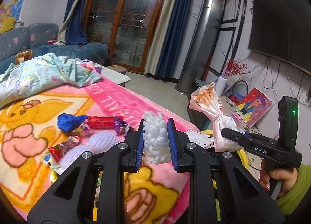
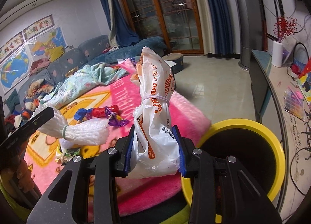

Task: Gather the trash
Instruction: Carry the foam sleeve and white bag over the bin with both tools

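Holding 1 piece of trash in each tool, the person is standing at the edge of the pink blanket (image 1: 120,95), next to the yellow bin (image 2: 270,132). The left gripper (image 1: 155,138) is pinching a white foam net (image 1: 155,136) between its blue pads; the foam is bulging out above the fingers, so the grip looks firm but soft. The right gripper (image 2: 155,150) is squeezing the lower part of a white and orange plastic bag (image 2: 155,95), which is tied in the middle with a pale band. The bag is standing upright above the fingers, just beside the open mouth of the bin, probably because it is the next thing to drop in. The bin is sitting low against the blanket edge, so trash can fall straight down.

More trash is waiting on the blanket: a blue wrapper (image 1: 68,121), a red tube-like wrapper (image 1: 103,122) and purple candy wrappers (image 1: 122,127), all near each other.

On the bag I can read "SOFT" and "280", plus Chinese characters; the big orange letters are folded and not fully readable. The blanket is showing part of a word, "ALL LO", upside down. The right tool is carrying the letters "DAS".
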The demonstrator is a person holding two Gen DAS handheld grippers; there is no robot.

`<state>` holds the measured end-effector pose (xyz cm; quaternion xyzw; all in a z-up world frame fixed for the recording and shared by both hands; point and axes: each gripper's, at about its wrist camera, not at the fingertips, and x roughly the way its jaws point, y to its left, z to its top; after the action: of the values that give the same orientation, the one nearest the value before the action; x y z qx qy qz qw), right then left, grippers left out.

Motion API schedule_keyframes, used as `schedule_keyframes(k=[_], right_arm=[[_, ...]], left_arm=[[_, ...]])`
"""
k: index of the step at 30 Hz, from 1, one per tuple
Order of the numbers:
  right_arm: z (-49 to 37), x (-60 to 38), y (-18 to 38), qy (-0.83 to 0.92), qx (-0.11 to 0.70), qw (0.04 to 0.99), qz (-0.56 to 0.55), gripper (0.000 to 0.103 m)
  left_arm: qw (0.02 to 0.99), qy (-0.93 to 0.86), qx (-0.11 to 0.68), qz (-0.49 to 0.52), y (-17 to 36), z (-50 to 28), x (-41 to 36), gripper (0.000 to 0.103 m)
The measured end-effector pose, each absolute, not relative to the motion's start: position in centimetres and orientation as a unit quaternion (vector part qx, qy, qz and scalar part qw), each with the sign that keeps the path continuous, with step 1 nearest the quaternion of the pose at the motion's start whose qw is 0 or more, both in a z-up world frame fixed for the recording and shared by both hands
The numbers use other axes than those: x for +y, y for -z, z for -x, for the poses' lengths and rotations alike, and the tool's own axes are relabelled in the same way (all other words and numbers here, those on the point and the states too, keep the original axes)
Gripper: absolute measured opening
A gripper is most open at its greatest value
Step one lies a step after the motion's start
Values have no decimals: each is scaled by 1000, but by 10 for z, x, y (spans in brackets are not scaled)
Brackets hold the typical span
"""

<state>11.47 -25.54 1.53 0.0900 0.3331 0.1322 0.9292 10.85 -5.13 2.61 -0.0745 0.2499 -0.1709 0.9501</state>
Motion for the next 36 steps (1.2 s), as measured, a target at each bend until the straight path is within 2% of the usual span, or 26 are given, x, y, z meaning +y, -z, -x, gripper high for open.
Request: schedule_keyframes(k=[36], right_arm=[[-95, -376, -5, -11, 335, 928, -163, 34]], left_arm=[[924, 274, 263, -37, -2, -119, -179, 17]])
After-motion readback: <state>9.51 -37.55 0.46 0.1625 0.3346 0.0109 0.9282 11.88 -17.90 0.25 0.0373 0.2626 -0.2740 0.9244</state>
